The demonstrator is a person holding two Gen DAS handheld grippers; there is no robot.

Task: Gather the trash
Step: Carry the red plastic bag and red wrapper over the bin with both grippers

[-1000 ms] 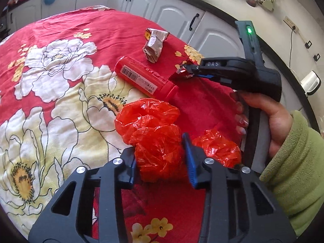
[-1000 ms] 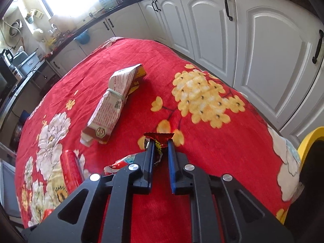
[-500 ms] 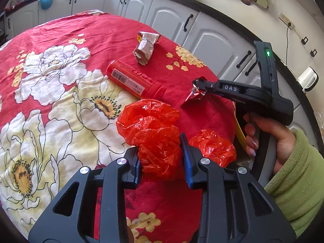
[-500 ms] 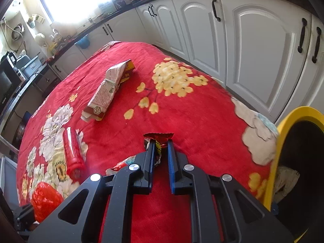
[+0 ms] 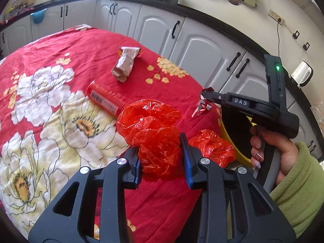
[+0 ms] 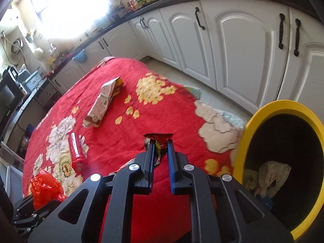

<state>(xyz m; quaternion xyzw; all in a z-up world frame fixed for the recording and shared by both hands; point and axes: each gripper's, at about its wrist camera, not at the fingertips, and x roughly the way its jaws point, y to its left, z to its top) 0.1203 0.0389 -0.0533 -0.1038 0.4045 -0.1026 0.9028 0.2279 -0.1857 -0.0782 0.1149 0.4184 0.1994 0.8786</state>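
Observation:
My left gripper (image 5: 161,149) is shut on a crumpled red plastic bag (image 5: 154,129) above the red flowered tablecloth (image 5: 60,56). My right gripper (image 6: 160,145) is shut on a small red foil wrapper (image 6: 159,140), also seen in the left wrist view (image 5: 203,106), near the table's right edge. A yellow-rimmed trash bin (image 6: 253,125) with some trash inside stands just right of it, and shows in the left wrist view (image 5: 232,143). A second red bag (image 5: 212,145), a red tube (image 5: 103,99) and a crushed carton (image 5: 125,64) lie on the table.
White kitchen cabinets (image 6: 232,40) run along the far side, beyond a strip of floor. The tube (image 6: 76,151) and carton (image 6: 105,101) lie left of the right gripper. My left gripper with its bag shows at the lower left (image 6: 44,188).
My right gripper has carried the wrapper rightward from over the table toward the bin, which has come into view. My left gripper keeps hold of the red bag.

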